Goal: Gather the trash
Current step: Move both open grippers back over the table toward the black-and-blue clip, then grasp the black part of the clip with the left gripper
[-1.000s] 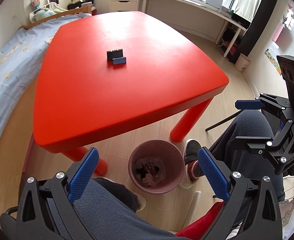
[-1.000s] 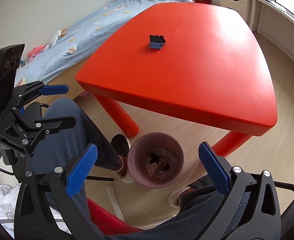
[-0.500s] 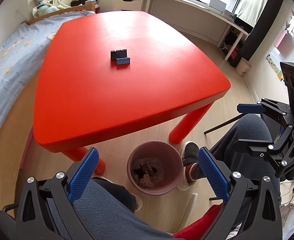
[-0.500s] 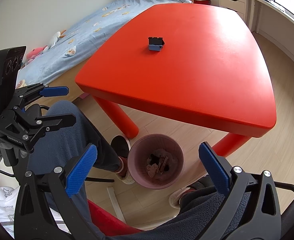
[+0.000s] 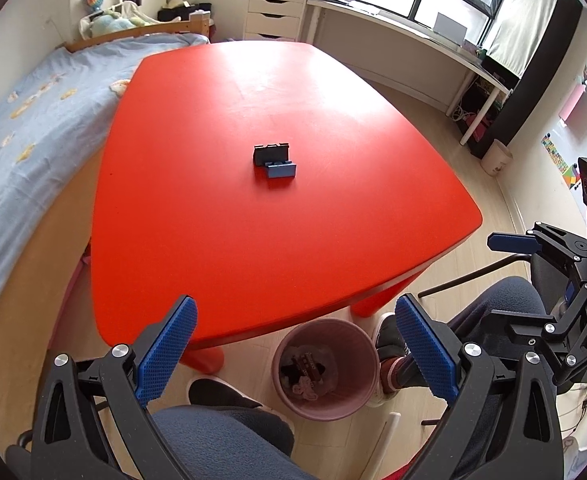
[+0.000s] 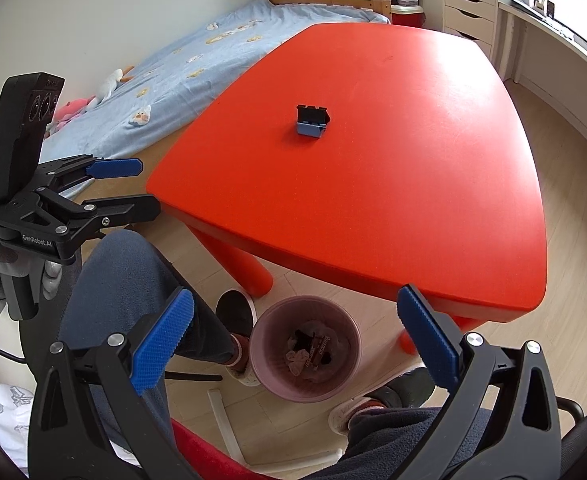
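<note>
A pink waste bin (image 5: 325, 368) stands on the floor by the red table's near edge, with wrappers and crumpled scraps inside; it also shows in the right wrist view (image 6: 305, 354). My left gripper (image 5: 295, 346) is open and empty, held above the bin and my lap. My right gripper (image 6: 295, 342) is open and empty, also above the bin. Each gripper shows in the other's view, the right one (image 5: 521, 256) and the left one (image 6: 133, 186), both with jaws apart. A small black and blue block (image 5: 275, 160) sits mid-table, also in the right wrist view (image 6: 311, 122).
The red table (image 5: 253, 220) fills the middle, on red legs (image 6: 247, 268). A bed with a blue sheet (image 5: 21, 120) runs along its left. White drawers (image 5: 275, 12) and a long desk (image 5: 405, 48) stand at the back. My knees and shoes flank the bin.
Both grippers have risen and tilted up a little, so the table top looks larger and the bin sits lower in both views. Both stay open and empty.
</note>
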`<state>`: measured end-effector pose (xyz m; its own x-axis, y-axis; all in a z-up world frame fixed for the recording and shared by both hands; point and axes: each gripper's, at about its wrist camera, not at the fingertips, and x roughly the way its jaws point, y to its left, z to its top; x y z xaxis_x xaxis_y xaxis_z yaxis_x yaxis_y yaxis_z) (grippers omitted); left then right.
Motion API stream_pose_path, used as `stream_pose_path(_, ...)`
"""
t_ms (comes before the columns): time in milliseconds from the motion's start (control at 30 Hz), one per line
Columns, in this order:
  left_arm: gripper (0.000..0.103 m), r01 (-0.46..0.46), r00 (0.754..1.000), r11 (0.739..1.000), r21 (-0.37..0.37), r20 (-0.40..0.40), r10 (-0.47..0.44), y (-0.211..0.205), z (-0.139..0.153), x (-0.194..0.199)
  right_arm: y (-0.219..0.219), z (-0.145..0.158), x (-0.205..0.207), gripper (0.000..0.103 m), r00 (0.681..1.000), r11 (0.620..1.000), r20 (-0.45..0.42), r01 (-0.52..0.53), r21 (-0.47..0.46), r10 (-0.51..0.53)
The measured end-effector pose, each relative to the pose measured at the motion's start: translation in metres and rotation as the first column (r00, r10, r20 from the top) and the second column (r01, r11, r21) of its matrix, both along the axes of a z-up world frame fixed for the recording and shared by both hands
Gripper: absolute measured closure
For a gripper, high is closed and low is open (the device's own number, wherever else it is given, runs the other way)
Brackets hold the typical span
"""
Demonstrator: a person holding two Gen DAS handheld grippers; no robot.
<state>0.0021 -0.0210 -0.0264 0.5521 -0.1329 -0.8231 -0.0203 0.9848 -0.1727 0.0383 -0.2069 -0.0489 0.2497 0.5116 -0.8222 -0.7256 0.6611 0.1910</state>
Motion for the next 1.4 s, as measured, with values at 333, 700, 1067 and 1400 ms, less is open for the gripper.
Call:
stream_pose_path(333, 0.008, -0.017, 1.0, 1.0, -0.012, 0.026, 0.017, 0.021, 0.012, 0.054, 0.037, 0.014, 0.04, 0.003, 0.999, 1.0, 0.045, -0.011, 0.012, 0.01)
stream_pose_path(700, 0.008, -0.038, 0.999, 0.999, -0.027, -0.017, 0.038, 0.03, 0.0, 0.111, 0.069, -0.001, 0.08, 0.003, 0.999, 1.0, 0.037, 0.001, 0.001, -0.001)
stream_pose_path(1067, 0.008, -0.049, 0.994, 0.998, -0.046, -0.101, 0.044, 0.027, -0.032, 0.161, 0.086, -0.026, 0.106, 0.003, 1.0, 1.0, 0.015, 0.025, -0.01, -0.025)
stream_pose_path(1400, 0.008, -0.074, 0.984, 0.996, -0.051, -0.168, 0.064, 0.028, -0.056, 0.184, 0.097, -0.039, 0.12, 0.003, 0.999, 0.999, -0.002, 0.043, 0.008, -0.043)
